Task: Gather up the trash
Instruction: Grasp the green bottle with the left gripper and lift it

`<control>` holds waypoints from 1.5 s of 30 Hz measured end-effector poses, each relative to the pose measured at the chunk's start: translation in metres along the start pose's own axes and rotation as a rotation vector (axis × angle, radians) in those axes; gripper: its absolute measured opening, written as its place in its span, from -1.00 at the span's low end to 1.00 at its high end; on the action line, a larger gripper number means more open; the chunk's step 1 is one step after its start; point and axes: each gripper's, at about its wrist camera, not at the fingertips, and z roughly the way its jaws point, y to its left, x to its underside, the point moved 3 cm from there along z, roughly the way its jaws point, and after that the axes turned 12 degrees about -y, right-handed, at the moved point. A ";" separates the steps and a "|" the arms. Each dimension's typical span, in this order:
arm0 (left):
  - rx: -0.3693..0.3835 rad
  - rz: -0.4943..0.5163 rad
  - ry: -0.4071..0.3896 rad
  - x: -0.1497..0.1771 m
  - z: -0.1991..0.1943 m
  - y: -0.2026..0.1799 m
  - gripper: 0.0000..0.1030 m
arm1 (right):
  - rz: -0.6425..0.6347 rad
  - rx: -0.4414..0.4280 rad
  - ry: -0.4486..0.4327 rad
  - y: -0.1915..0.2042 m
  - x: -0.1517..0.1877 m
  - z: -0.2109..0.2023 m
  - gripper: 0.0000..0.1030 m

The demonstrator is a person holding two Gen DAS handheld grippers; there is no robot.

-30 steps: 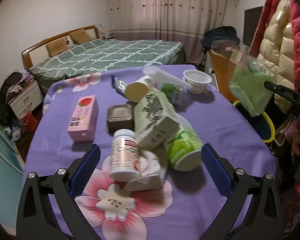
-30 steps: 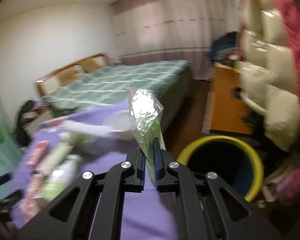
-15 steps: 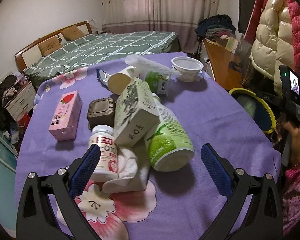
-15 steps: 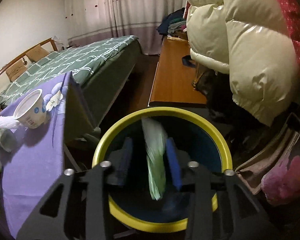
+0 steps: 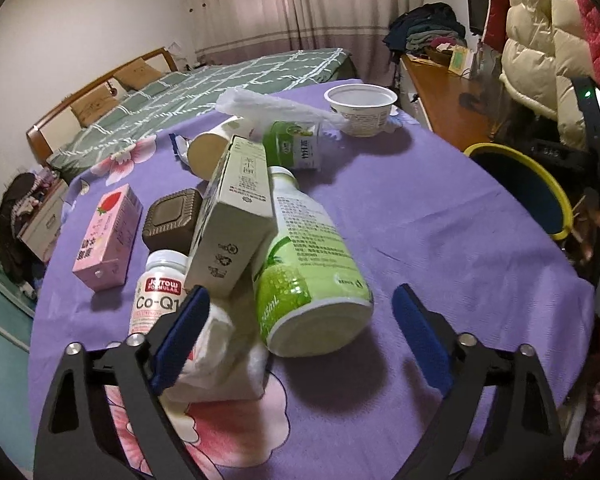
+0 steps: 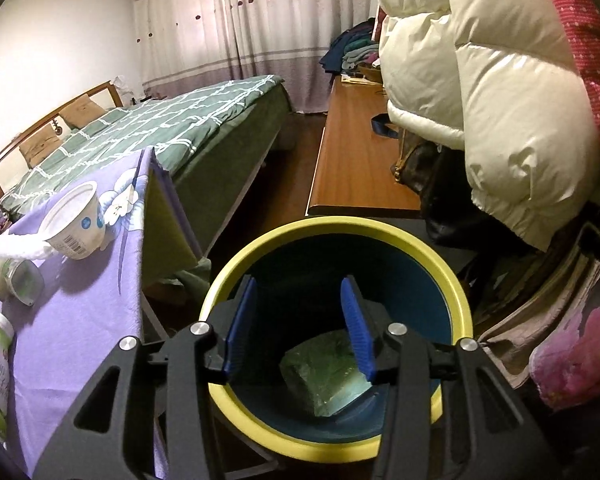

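**Green wrapper's in the bin, left gripper is over the bottle pile**

So the right gripper [image 6: 302, 324] is hanging right above the yellow-rimmed bin [image 6: 332, 232], pointing down into it. Its jaws have just been opening and there's nothing between them. The crinkly green wrapper [image 6: 324, 376] is lying loose at the bottom of the bin, below and a bit past the blue pads, not touching them. So that one's let go.

Left gripper [image 5: 300, 332] is down low over the purple flowered surface [image 5: 440, 232], jaws wide but they've just been closing in a little. The green bottle [image 5: 308, 268] is lying on its side with its base pointing at the gripper, sitting in the gap between the fingers but nearer the left one. The pads aren't pressing on it. The left pad is touching or right over the crumpled white tissue [image 5: 220, 360]; can't tell which.

Rest of the pile: a pale carton [image 5: 236, 220] leaning across the bottle's neck, a white supplement bottle [image 5: 158, 284] just left of the tissue, a brown square tub [image 5: 172, 224], a pink box [image 5: 108, 240] further left. Farther back there's a white cup [image 5: 360, 108] near the far edge of the surface.
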 end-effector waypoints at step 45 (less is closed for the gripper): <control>0.205 -0.036 -0.127 -0.113 0.026 -0.035 0.02 | 0.093 -0.053 -0.042 -0.028 -0.006 -0.022 -0.17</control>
